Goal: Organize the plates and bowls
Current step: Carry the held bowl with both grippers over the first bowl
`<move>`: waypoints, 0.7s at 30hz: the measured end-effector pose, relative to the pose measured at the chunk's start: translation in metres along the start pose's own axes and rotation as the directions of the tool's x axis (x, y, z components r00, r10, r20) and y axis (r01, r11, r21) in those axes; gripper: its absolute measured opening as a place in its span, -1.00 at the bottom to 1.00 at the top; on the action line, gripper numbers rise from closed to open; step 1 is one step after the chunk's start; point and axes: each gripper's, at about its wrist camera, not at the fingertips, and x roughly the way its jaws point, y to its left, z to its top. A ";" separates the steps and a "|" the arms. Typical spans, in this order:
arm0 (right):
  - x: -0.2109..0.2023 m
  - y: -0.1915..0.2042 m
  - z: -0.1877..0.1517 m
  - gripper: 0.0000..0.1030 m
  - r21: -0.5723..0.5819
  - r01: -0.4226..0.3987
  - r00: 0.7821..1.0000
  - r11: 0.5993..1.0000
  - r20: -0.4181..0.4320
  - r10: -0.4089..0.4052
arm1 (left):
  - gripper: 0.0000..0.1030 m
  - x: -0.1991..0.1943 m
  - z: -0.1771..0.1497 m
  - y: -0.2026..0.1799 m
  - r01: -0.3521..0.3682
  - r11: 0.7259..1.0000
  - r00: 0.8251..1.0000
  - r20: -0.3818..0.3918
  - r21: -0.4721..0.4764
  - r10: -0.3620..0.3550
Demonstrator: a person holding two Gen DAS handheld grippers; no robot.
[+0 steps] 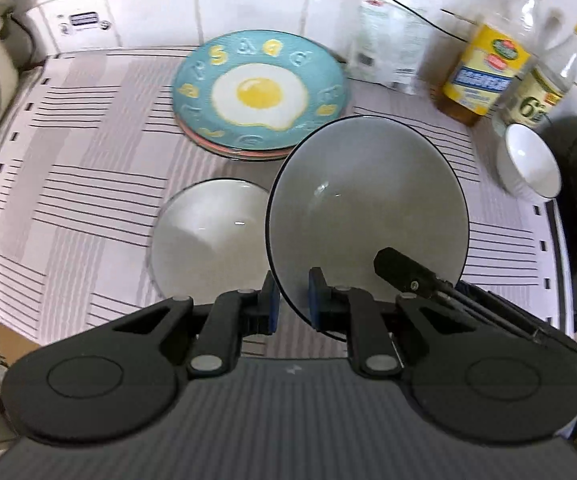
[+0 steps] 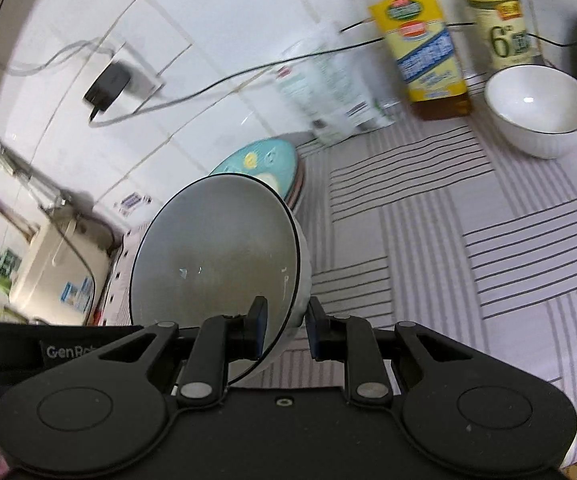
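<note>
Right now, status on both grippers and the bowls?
Left gripper shut on black-rimmed bowl, tilted. Right gripper shut on second bowl. Third bowl on mat, below. Nothing blocking.

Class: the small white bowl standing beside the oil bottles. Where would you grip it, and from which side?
Probably best to take the bowl by its near rim, one jaw inside and one outside, coming down from the cloth side. It stands upright with its mouth open and its wall thin; the bottles crowd its far side.
</note>
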 end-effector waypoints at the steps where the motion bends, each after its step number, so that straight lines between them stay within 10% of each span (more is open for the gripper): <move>1: 0.003 0.003 -0.001 -0.53 -0.006 -0.005 1.000 1.000 -0.007 0.005 | -0.75 -0.001 -0.001 0.004 -0.007 1.000 1.000 0.003 -0.004 0.007; 21: 0.050 0.052 -0.013 -0.53 -0.185 -0.020 0.995 0.983 -0.099 0.001 | -0.70 0.024 -0.004 0.069 -0.017 0.987 0.996 -0.093 -0.160 0.002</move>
